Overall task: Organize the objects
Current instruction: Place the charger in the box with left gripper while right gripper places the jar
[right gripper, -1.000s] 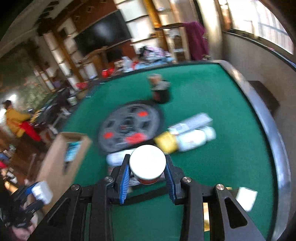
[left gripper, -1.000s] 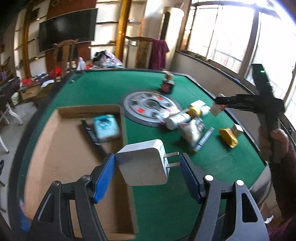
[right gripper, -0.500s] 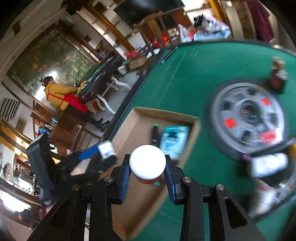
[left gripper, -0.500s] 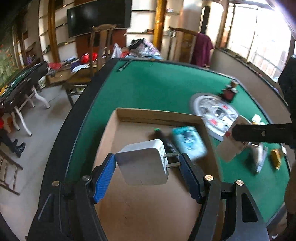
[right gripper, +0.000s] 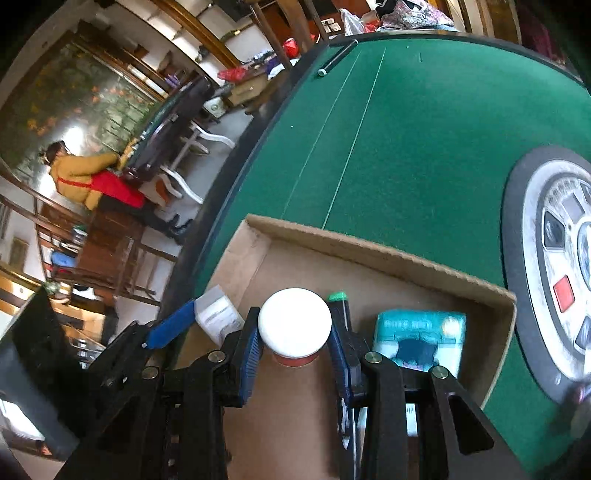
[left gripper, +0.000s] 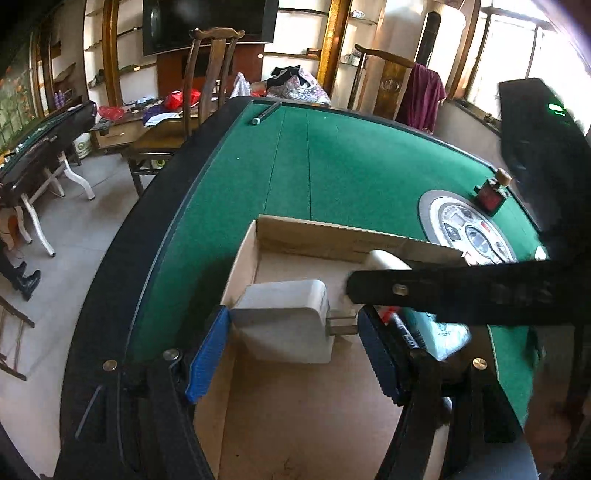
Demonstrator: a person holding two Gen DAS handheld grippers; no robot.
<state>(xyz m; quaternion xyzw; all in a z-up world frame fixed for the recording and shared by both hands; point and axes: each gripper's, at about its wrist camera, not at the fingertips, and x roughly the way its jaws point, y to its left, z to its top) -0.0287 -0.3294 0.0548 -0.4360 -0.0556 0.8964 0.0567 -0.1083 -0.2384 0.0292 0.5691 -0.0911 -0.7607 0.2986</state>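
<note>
Hovering over the cardboard box point(left gripper: 332, 240), left tool point(left gripper: 291, 332) pinches a charger point(left gripper: 284, 325); right tool point(right gripper: 295, 343) pinches a white-lidded jar point(right gripper: 294, 321).

A round grey dial plate point(left gripper: 467, 230) lies flat on the green felt of the desk point(left gripper: 351, 158), with a small dark red bottle point(left gripper: 491, 192) standing at its far edge. A dark pen-like stick point(left gripper: 266, 112) rests near the desk's far rim. Beyond the desk stand a tall wooden chair point(left gripper: 212, 70), a dark television point(left gripper: 207, 22) on the wall, and a maroon cloth point(left gripper: 423, 96) draped over a stand. A person in a yellow jacket point(right gripper: 79, 177) sits at another table.
</note>
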